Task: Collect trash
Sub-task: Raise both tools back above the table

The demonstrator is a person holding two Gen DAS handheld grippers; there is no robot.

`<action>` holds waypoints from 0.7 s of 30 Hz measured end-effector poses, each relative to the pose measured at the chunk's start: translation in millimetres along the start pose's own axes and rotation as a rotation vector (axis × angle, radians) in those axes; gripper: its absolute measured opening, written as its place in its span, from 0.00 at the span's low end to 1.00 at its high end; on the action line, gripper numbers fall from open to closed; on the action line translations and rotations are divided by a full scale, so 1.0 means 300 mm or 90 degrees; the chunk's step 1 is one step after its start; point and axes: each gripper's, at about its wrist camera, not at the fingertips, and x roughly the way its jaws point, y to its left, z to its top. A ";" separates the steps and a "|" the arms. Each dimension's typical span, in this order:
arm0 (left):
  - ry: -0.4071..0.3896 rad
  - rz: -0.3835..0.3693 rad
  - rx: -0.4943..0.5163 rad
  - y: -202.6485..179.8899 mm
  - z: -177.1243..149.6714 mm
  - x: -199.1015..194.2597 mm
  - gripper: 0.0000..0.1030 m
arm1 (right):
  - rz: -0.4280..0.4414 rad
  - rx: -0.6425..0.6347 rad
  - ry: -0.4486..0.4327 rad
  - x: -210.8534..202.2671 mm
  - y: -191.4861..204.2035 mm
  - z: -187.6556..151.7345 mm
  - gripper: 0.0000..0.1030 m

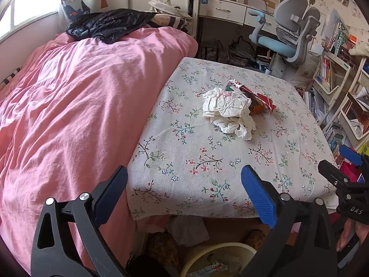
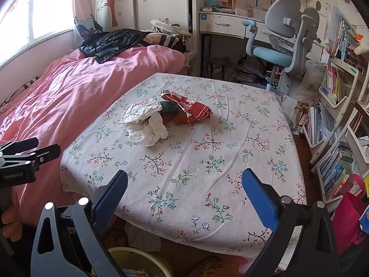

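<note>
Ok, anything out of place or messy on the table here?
Yes: a heap of crumpled white paper and a torn red wrapper lies mid-table on the floral cloth, touching each other. Nothing looks spilled. Both tongs are open and clear of it.

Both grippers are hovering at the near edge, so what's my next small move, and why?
Probably reach the left gripper forward to the crumpled white paper: both grippers hang open and empty, the paper is the nearest trash, and the yellow bin waits below the table edge.
</note>
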 end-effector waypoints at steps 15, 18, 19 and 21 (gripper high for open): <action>0.048 -0.034 -0.031 0.060 0.048 0.102 0.92 | 0.044 0.040 -0.024 -0.028 -0.020 0.017 0.92; 0.040 -0.024 0.001 0.019 0.070 0.127 0.92 | 0.049 0.044 -0.020 -0.029 -0.025 0.016 0.92; 0.034 -0.023 0.008 0.007 0.083 0.135 0.92 | 0.055 0.052 -0.021 -0.032 -0.033 0.016 0.92; 0.021 -0.022 0.027 -0.019 0.117 0.157 0.92 | 0.072 0.075 -0.027 -0.040 -0.054 0.018 0.92</action>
